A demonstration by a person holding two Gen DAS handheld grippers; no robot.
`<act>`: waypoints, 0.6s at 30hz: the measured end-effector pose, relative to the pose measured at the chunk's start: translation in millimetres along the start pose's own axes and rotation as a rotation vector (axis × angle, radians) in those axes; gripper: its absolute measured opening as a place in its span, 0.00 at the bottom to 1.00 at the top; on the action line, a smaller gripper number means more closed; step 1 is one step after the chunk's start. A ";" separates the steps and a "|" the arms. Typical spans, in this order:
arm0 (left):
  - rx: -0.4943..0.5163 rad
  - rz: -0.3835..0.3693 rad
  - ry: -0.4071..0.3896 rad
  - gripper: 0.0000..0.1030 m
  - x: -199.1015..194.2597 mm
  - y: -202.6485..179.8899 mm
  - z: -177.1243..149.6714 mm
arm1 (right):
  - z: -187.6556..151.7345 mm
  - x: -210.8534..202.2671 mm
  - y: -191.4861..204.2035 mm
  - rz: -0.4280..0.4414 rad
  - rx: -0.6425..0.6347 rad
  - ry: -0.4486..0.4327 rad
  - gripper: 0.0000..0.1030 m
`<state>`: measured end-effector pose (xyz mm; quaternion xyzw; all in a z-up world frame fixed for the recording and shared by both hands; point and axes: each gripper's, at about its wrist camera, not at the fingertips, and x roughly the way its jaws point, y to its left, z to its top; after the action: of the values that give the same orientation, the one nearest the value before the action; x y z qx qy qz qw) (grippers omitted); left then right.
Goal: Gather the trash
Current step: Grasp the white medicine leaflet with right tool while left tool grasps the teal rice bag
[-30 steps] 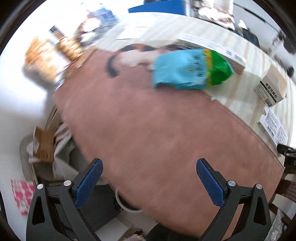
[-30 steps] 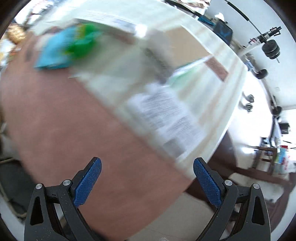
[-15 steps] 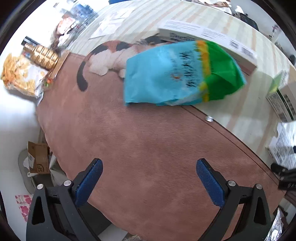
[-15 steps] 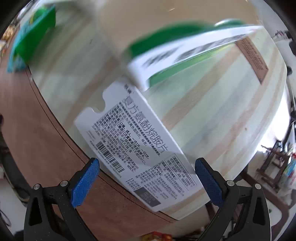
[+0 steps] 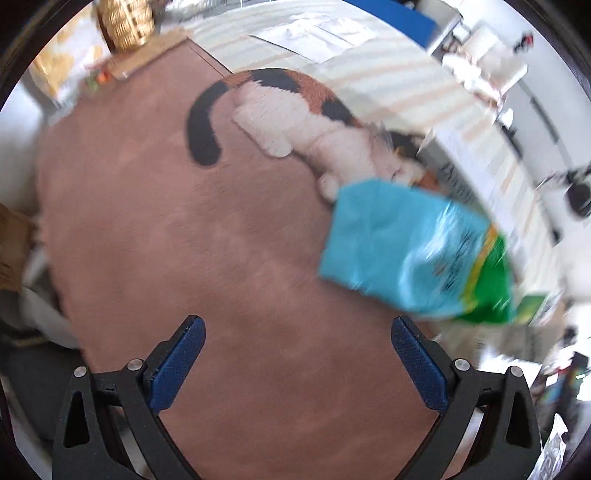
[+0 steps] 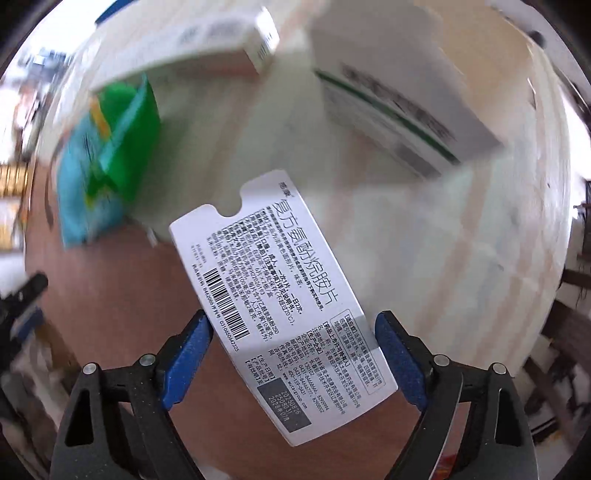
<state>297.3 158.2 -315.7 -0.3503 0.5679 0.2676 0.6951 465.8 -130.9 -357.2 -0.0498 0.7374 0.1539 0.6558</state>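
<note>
A flat white medicine box [image 6: 284,306] with black print and a barcode lies across the seam of the brown mat and the striped cloth. My right gripper [image 6: 293,339] is open around its near end, blue pads on both sides, a small gap showing. A blue and green snack bag [image 5: 417,254] lies on the brown mat [image 5: 207,258], ahead and right of my open, empty left gripper [image 5: 297,350]. The bag also shows in the right wrist view [image 6: 107,162].
A calico cat picture [image 5: 303,122] is on the mat. A long white box [image 6: 192,48] and a green-striped carton [image 6: 402,103] lie on the striped cloth [image 6: 461,240]. Snack packs and a woven basket [image 5: 125,18] sit at the mat's far end.
My right gripper has come down over the white medicine box and its jaws have narrowed around it. My left gripper has swung left, so the snack bag now sits to the right.
</note>
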 end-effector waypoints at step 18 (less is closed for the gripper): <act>-0.081 -0.152 -0.073 0.18 24.7 -28.6 35.6 | 36.1 6.4 27.7 -0.084 0.014 -0.076 0.83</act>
<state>346.0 168.3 -330.7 -0.4103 0.5026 0.2494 0.7189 491.6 -93.3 -362.4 -0.0702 0.7103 0.1230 0.6895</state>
